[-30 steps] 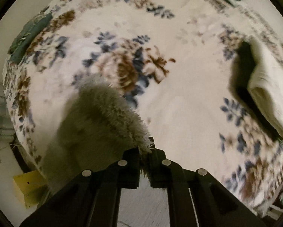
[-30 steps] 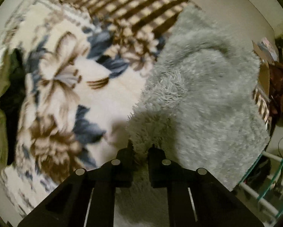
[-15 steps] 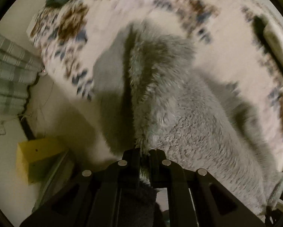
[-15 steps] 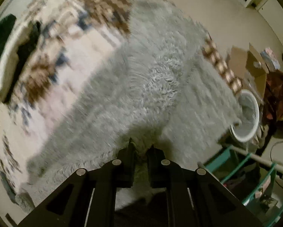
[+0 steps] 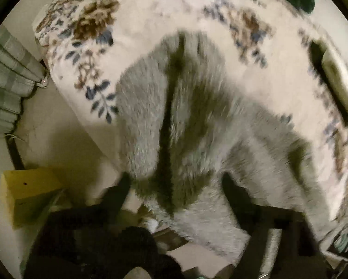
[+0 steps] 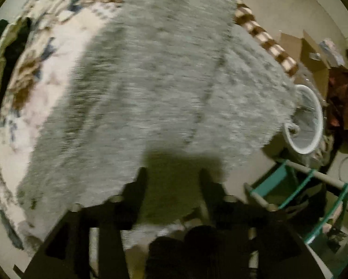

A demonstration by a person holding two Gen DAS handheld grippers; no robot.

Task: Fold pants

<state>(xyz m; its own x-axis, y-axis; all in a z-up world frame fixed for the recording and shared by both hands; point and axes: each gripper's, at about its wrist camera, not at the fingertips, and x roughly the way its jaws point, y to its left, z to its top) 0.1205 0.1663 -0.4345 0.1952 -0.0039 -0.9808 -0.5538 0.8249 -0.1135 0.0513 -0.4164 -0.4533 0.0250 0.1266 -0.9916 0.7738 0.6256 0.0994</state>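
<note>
A: Where are the pants?

B: The grey fleece pants lie spread over the near edge of the floral blanket, with the near end hanging off the side. In the right wrist view the same fuzzy grey cloth fills most of the frame, though it is blurred.

A: And the left gripper?

B: The left gripper has its fingers spread wide apart. The pants sit between and past them, but neither finger pinches the cloth as far as I can see.

A: The right one?

B: The right gripper also stands wide open, with its fingers over the shadowed near edge of the pants. It grips nothing.

A: What else is around?

B: A folded pale cloth lies on the blanket, well apart from the pants. A yellow box sits on the floor to the left. In the right wrist view a white round basket stands just beside the pants' far corner, with a teal-railed rack nearer the camera.
</note>
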